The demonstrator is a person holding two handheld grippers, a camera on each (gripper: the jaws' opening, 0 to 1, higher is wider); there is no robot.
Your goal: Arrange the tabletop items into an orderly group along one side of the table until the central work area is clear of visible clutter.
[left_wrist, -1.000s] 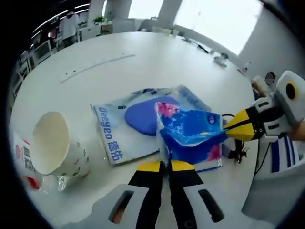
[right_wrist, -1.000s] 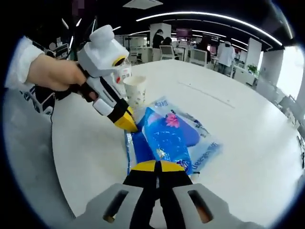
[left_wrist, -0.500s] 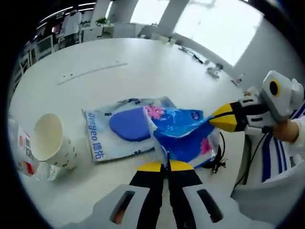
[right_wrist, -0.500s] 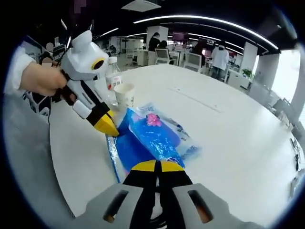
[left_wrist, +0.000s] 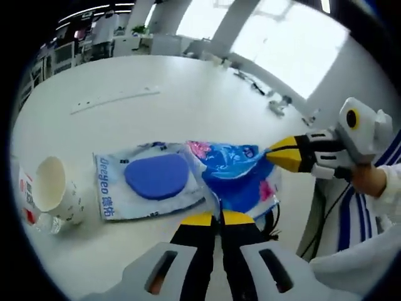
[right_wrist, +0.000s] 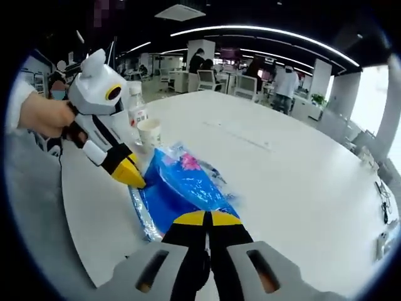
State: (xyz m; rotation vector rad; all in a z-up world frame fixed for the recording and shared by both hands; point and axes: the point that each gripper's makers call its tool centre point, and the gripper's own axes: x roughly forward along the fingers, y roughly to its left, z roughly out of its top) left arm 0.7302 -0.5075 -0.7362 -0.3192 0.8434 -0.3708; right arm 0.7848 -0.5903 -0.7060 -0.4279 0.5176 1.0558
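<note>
The big white table [left_wrist: 188, 88] spread wide under both cameras, and on it, near the person's edge, lay the pale blue packet [left_wrist: 147, 182] with its dark blue oval, flat on the tabletop. Overlapping its end was the bright blue plastic bag [left_wrist: 235, 172], lifted and stretched between the two tools: in the right gripper view that bag [right_wrist: 182, 188] rose up off the table as a taut sheet. The left gripper [left_wrist: 219, 216] had its yellow-tipped jaws pressed together on the bag's near edge, and from the other camera the same tool [right_wrist: 133, 177] came in from the left, pinching the bag's corner, a hand [right_wrist: 44, 116] behind it. The right gripper [right_wrist: 210, 216] was likewise clamped tight on the bag's edge, and in the left gripper view it [left_wrist: 276, 157] bit the far corner. Off to the side stood a paper cup [left_wrist: 53, 191] just beside a plastic bottle [left_wrist: 28, 210], the cup [right_wrist: 149, 133] and bottle [right_wrist: 136, 113] upright near the table's edge.
</note>
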